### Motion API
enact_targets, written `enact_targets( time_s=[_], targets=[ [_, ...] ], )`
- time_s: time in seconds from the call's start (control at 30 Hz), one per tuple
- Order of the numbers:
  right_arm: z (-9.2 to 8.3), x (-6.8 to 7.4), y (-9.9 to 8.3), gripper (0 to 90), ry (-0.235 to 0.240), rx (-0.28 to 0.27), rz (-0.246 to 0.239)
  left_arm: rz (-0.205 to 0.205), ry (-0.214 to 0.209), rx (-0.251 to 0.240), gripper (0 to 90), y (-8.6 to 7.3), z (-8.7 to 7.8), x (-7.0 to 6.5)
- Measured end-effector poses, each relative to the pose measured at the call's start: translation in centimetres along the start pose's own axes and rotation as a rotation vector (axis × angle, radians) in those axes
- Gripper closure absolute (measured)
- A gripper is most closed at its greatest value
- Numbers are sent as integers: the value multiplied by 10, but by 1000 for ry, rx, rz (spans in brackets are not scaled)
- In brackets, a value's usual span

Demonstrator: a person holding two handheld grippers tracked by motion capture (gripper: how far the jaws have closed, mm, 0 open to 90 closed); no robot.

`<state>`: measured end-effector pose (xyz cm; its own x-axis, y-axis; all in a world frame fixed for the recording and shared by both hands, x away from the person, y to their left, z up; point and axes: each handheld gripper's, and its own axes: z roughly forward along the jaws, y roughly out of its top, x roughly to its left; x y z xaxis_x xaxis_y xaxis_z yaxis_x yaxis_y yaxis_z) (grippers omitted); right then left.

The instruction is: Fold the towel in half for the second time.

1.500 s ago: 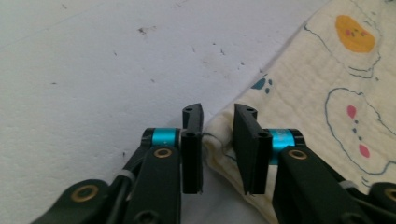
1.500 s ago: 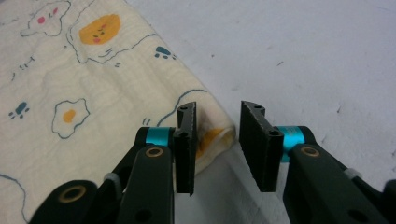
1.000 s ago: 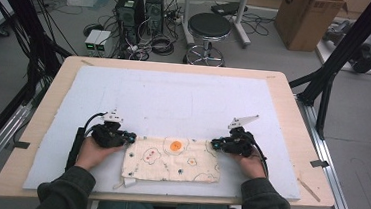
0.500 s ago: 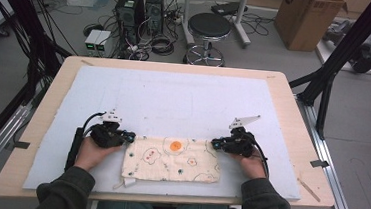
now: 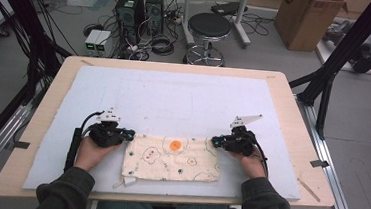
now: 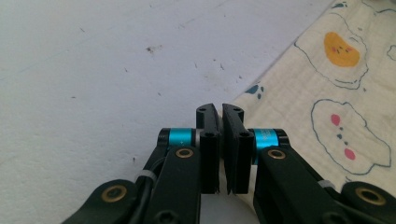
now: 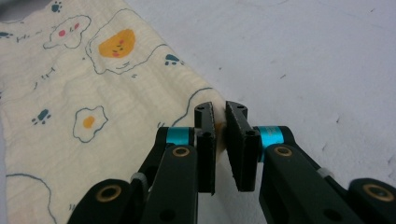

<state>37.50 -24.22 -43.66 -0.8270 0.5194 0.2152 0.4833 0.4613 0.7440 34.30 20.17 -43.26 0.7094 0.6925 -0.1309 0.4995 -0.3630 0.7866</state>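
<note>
Nearest the table's front edge: the person's dark sleeves (image 5: 63, 192) come in from below, one hand on each gripper.
Cloth: a cream cloth (image 5: 171, 158) printed with fried eggs, paw prints and blue outlines lies flat on the white mat, near its front edge and between the two grippers.
Cloth tag: a small white tag (image 5: 128, 181) sticks out at the cloth's near left corner.
Left gripper: the left gripper (image 5: 130, 135) sits at the cloth's far left corner, held low over the mat.
Left jaws: in the left gripper view the left gripper (image 6: 220, 112) has its jaws drawn almost together with a thin slit between them; the cloth's (image 6: 327, 93) corner reaches the tips, but whether any fabric is pinched I cannot tell.
Right gripper: the right gripper (image 5: 215, 141) sits at the cloth's far right corner.
Right jaws: in the right gripper view the right gripper (image 7: 220, 112) is nearly closed, and the cloth's (image 7: 70, 116) cream edge runs up between the two pads, so it grips that corner.
Mat: the white mat (image 5: 184, 99) covers most of the wooden table (image 5: 293, 108), bare beyond the cloth.
Floor beyond: a black round stool (image 5: 209, 26), two computer towers (image 5: 141, 8) with tangled cables, and a cardboard box (image 5: 308, 19) stand past the far edge.
</note>
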Motion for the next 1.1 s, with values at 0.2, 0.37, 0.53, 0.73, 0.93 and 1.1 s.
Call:
enact_targets(
  time_s=[0.2, 0.37, 0.53, 0.73, 0.93, 1.1],
  targets=[
    [-2, -4, 6, 824, 0, -7, 2, -19, 1, -28, 853, 3, -3, 2],
    [-1, -11, 11, 824, 3, 3, 20, -40, 11, -64, 853, 13, -3, 7],
    [-1, -21, 23, 825, -9, -1, 32, -64, 25, -77, 853, 24, 3, 15],
    [-1, -38, 41, 825, -14, -7, 57, -114, 36, -94, 854, 35, 9, 29],
    [3, -53, 52, 825, -26, -15, 89, -153, 57, -122, 854, 43, 17, 39],
    [9, -63, 49, 825, -23, -25, 119, -181, 59, -99, 854, 40, 27, 44]
  ],
)
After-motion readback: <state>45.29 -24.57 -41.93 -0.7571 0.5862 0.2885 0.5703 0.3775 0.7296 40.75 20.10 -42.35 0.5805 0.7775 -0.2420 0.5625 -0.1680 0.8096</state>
